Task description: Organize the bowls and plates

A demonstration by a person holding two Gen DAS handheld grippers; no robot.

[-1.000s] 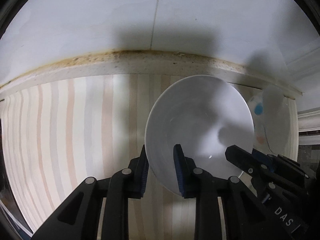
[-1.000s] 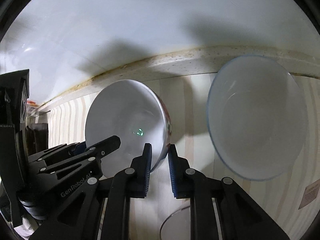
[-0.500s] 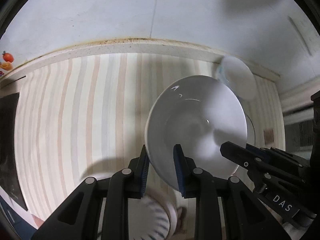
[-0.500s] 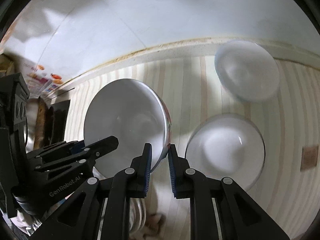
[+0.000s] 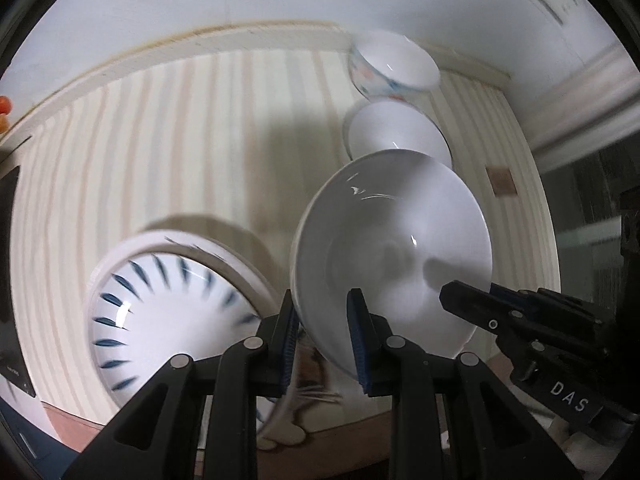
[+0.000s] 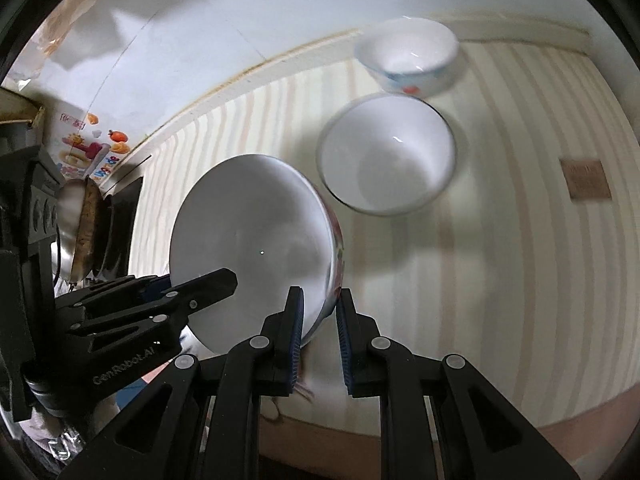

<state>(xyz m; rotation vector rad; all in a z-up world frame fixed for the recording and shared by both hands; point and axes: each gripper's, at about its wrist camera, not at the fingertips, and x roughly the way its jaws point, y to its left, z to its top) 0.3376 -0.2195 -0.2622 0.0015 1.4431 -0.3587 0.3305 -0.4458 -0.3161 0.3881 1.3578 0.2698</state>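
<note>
A white bowl (image 5: 392, 256) with a red pattern on its outside hangs tilted above the striped counter (image 5: 160, 140), held by both grippers. My left gripper (image 5: 322, 300) is shut on its left rim, one pad inside and one outside. In the right wrist view the same bowl (image 6: 248, 248) fills the centre left, and my right gripper (image 6: 320, 300) is shut on its right rim. Each view shows the other gripper's tip reaching into the bowl: the right gripper (image 5: 452, 296) and the left gripper (image 6: 224, 276).
A bowl with blue dashes (image 5: 168, 304) sits on a white plate (image 5: 224, 240) near the counter's front edge. Further back stand a plain white bowl (image 6: 388, 160) and a small patterned bowl (image 6: 408, 56) by the wall. Pans (image 6: 84, 232) stand at the left.
Both grippers have drawn back from the wall and risen a little, carrying the white bowl. The blue-dashed bowl, the plain white bowl and the small patterned bowl have come into view.
</note>
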